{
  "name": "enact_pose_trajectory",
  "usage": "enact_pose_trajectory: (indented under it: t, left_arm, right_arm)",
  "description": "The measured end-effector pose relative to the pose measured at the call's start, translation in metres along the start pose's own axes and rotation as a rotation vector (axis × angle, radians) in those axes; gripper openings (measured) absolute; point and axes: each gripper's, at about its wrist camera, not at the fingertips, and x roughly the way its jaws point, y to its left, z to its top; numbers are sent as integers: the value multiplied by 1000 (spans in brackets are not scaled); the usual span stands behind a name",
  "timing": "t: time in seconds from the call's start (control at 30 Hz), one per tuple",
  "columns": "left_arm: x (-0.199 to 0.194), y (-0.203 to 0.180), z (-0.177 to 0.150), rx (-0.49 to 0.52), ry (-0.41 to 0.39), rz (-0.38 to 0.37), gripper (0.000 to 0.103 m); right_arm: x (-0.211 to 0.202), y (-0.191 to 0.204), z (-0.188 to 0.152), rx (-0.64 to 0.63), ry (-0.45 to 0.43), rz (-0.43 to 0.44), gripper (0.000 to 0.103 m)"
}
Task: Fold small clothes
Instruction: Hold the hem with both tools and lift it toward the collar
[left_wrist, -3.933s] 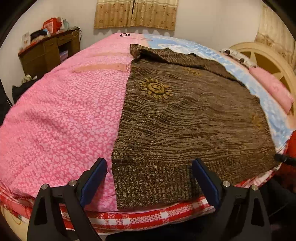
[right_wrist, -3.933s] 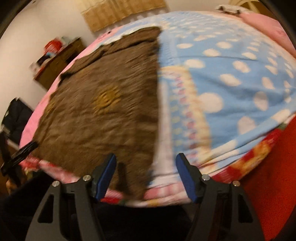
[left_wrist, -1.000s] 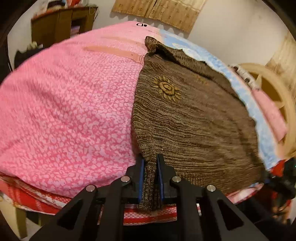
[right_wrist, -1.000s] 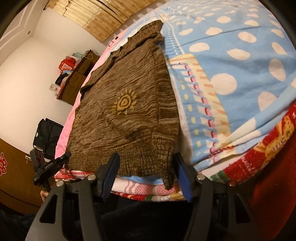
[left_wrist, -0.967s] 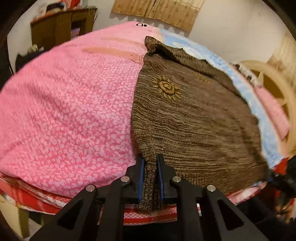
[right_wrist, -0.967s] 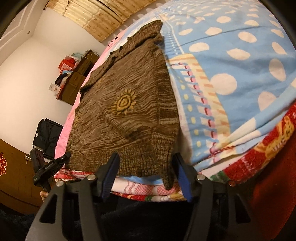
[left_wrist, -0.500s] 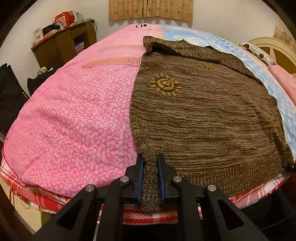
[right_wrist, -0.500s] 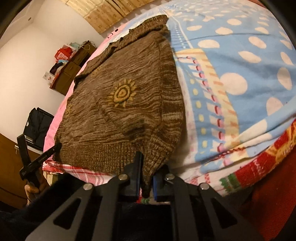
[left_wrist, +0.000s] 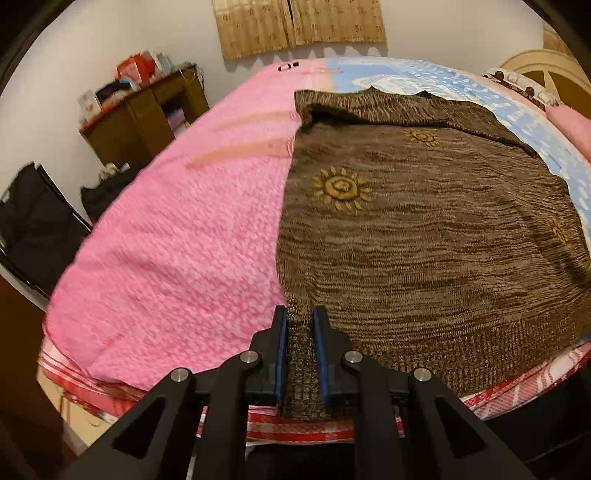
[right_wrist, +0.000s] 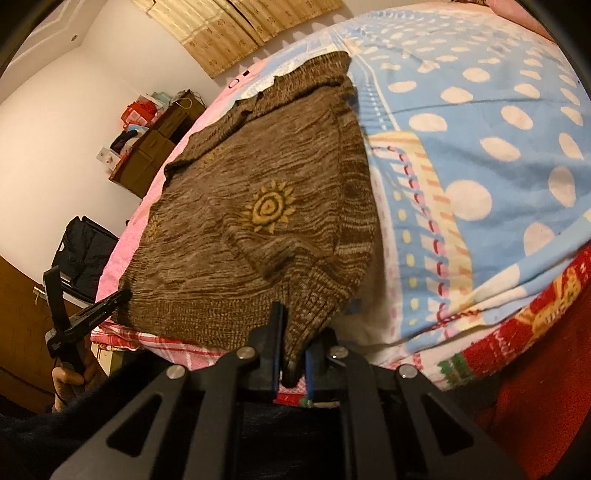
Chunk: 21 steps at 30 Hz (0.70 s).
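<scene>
Both grippers now clamp the near hem of the brown knit sweater (left_wrist: 424, 236). 1 second ago the right gripper (right_wrist: 291, 332) stood open with the hem corner hanging between its fingers; now its jaws have closed on that near right corner, and the ribbed edge bunches up between the blue pads (right_wrist: 308, 360). The left gripper (left_wrist: 300, 334) was already pinching the near left corner then, and it still does, with a strip of ribbing squeezed between its 2 pads. From its camera the room has swung round, so the far wall and curtain sit more squarely ahead than before.

The sweater lies spread flat on the bed, its long axis running from the near edge toward the far wall: ribbed hem near, collar far. Its front faces up, showing yellow sun motifs (left_wrist: 341, 188). The collar end looks rumpled.

Under it, the pink patterned quilt (left_wrist: 177, 243) covers the left side of the bed and a blue blanket with pale dots (right_wrist: 480, 122) the right; the sweater straddles the join. A red checked sheet (left_wrist: 295, 424) shows along the near edge. Beyond, a brown wooden desk (left_wrist: 140, 114) piled with boxes stands by the white wall, a tan curtain (left_wrist: 299, 26) hangs on the far wall, and a cream headboard (left_wrist: 546, 66) rises at far right.
</scene>
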Motion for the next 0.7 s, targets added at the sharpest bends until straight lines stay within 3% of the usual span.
enact_pose_trajectory:
  t: [0.23,0.3,0.43,0.5,0.6,0.7]
  left_arm:
    - [-5,2,6,3,-15,25,14]
    - [-5,3,5,-9,-12,-6,14]
    - [-7,13,8,-84,-15,-176,6]
    - [-12,19,12,-115,-40,-234,6]
    - [-19,29,16,-162,-65,-295,6]
    - [-25,38,20,-180,-85,-292,6]
  right_arm:
    - [0,-1,0,7,1,0,13]
    - [-1,-2,0,5,2,1,13]
    - [-2,-3,0,17,1,19,13]
    - [-6,-4,2,41,-8,74,12]
    - [-19,4,7,21,-41,109,12]
    - [-27,12,11,9,-64,144,12]
